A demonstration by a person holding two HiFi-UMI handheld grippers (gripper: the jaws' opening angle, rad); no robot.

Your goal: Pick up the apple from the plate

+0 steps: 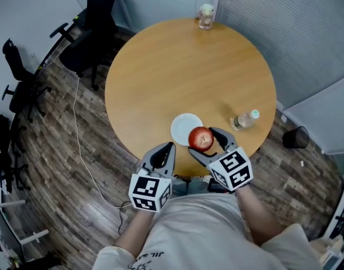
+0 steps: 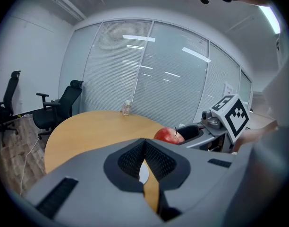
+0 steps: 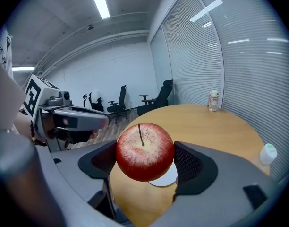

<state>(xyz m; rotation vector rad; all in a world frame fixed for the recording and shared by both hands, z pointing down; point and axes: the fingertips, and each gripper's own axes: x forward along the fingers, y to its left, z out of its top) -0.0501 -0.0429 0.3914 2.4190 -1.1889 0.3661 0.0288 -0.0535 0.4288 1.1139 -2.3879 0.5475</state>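
Observation:
The red apple [image 1: 200, 139] [image 3: 144, 151] is held between the two jaws of my right gripper [image 1: 208, 142] [image 3: 145, 162], lifted above the round wooden table [image 1: 161, 72], stem up. The small white plate [image 1: 185, 127] [image 3: 164, 179] lies bare just below and beyond it, near the table's front edge. In the left gripper view the apple [image 2: 169, 135] shows to the right, with the right gripper [image 2: 196, 132] behind it. My left gripper [image 1: 163, 152] [image 2: 145, 151] is shut with nothing in it, off the table's front edge to the left of the plate.
A plastic bottle [image 1: 245, 119] [image 3: 267, 153] lies on its side to the right of the plate. A small glass jar [image 1: 206, 16] [image 2: 127, 108] [image 3: 213, 101] stands at the table's far edge by the blinds. Office chairs [image 1: 87, 32] stand at the left; a black bin [image 1: 296, 137] sits on the floor at right.

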